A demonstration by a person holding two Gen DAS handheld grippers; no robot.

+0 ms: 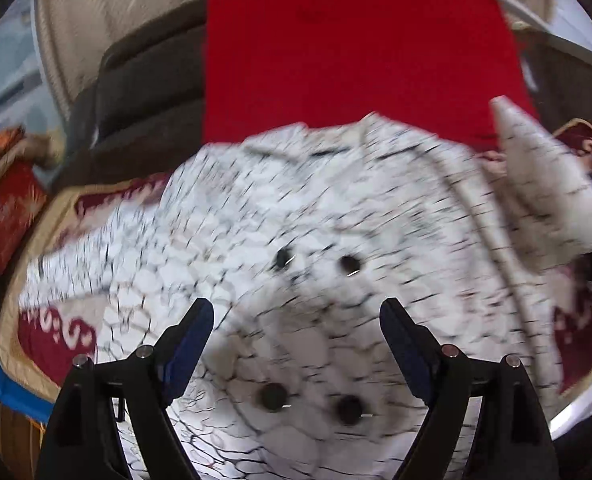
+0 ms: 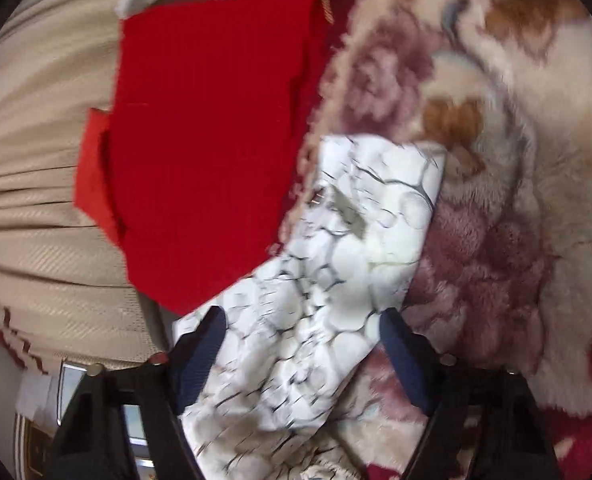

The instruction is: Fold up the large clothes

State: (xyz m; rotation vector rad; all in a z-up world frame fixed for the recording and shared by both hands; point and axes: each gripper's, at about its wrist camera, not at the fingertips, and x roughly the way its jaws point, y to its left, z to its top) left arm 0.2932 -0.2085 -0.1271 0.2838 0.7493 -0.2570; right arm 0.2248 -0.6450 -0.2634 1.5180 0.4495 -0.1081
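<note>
Floral blanket (image 2: 495,240) — white sleeve (image 2: 335,240) runs diagonally upward.

Bed, red-and-cream patterned cover (image 1: 56,332): white cracked-print garment (image 1: 296,240) lies centre frame, folded red cloth (image 1: 355,60) above it.

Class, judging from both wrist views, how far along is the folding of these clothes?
Done: a red garment lies folded flat on the bed. In hand: the white patterned coat is spread out with its buttons showing, one sleeve between the open right claw; the left claw hovers open above it. Left: folding the whole coat.
</note>
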